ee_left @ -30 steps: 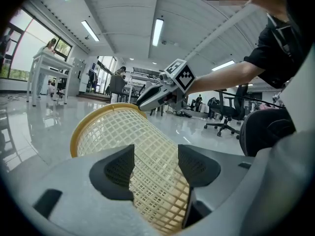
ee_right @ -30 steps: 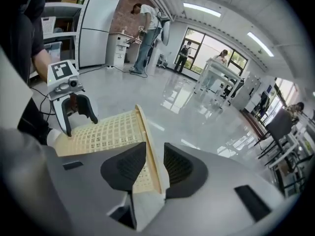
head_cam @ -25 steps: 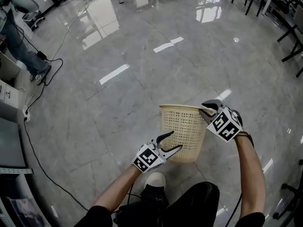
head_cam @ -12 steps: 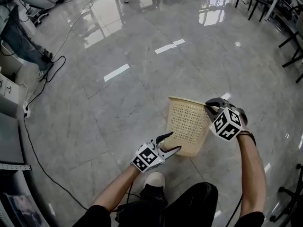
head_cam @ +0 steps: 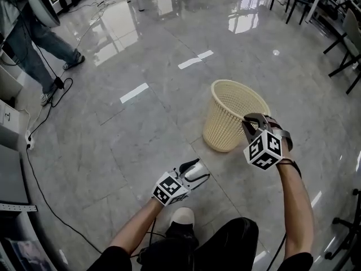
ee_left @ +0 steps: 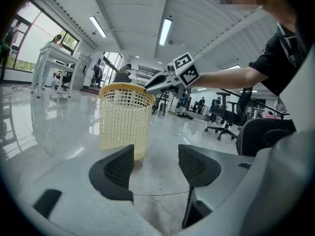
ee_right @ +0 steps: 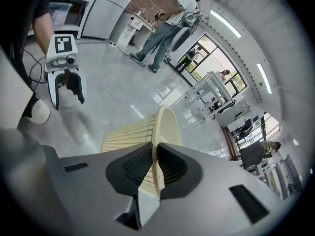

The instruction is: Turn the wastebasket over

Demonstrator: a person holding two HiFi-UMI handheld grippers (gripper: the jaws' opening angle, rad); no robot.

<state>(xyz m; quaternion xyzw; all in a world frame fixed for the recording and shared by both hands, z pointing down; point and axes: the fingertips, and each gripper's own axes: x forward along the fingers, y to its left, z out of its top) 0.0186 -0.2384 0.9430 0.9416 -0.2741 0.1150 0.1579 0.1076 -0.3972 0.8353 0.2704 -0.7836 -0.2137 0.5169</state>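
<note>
The wastebasket [head_cam: 228, 117] is a cream mesh bin. It stands mouth up and slightly tilted on the grey tiled floor, and it also shows in the left gripper view [ee_left: 124, 122]. My right gripper [head_cam: 248, 120] is shut on the near side of its rim, and the rim wall is pinched between the pads [ee_right: 155, 168]. My left gripper [head_cam: 198, 171] hangs low over the floor, apart from the basket's base. Its jaws are open with nothing between them [ee_left: 155, 168].
A person [head_cam: 34, 33] stands at the far left by a white cabinet [head_cam: 8, 117]. A black cable [head_cam: 39, 168] trails across the floor on the left. Dark chairs and table legs [head_cam: 338, 33] line the far right. My own shoe [head_cam: 183, 214] is just below the left gripper.
The basket has swung from leaning with its mouth away from me to nearly upright, farther from me. The right gripper rose with the rim. The left gripper no longer sits at the base.
</note>
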